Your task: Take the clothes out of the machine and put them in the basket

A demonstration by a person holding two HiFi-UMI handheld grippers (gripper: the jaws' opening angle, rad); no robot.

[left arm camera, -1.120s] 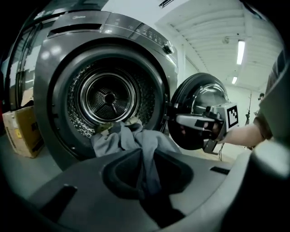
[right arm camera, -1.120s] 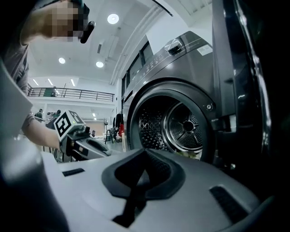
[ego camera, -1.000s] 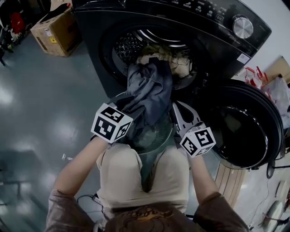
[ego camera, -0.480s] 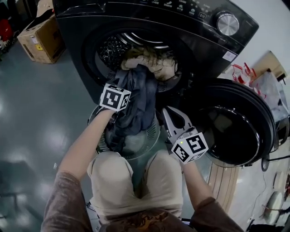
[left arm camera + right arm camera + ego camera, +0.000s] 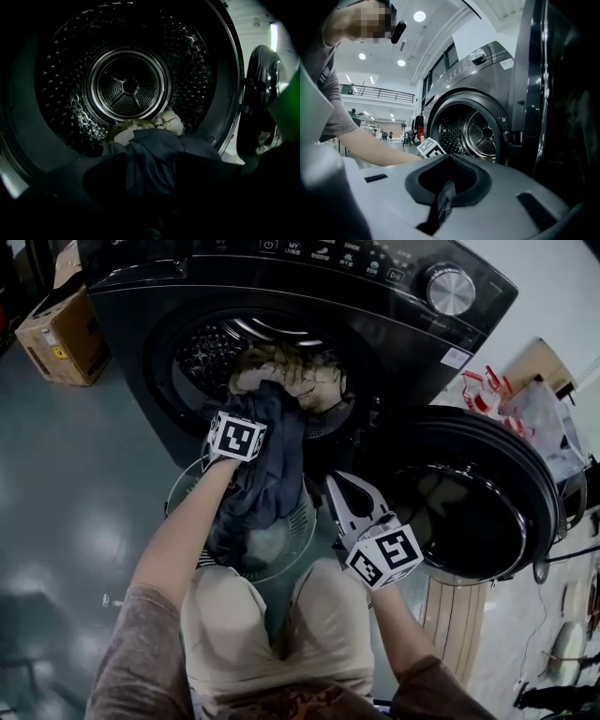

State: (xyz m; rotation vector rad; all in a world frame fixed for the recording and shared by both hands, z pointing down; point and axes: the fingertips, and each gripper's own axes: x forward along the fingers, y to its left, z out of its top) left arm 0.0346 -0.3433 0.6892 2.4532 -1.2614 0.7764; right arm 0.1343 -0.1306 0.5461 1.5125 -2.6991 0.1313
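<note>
Here we are at the washing machine (image 5: pixel 122 324), its door (image 5: pixel 469 502) swung wide to the right. The dark blue-grey garment (image 5: pixel 272 474) hangs out of the drum mouth, its lower end already down in the round basket (image 5: pixel 305 526) on the floor (image 5: pixel 75 521) below. The left tongs (image 5: pixel 152 172) reach into the opening, set wide with a fold of that garment between them. They have just been closing in on it, though the pads don't look to be biting yet. The right tongs (image 5: pixel 336 488) hover just beside the cloth, above the basket, closed together. A dark strip sits low in their slot, and I can't tell whether it is cloth. The good play here, I reckon, is to close fully on a thick fold rather than a thin edge. Then draw it out and down so the whole length follows into the basket without snagging on the drum mouth. Watch the pale clothes (image 5: pixel 291 376) heaped behind in the drum (image 5: pixel 129 86). The garment lies over them, and a hasty pull could drag one out onto the floor. The right tongs could steady the trailing end.
</note>
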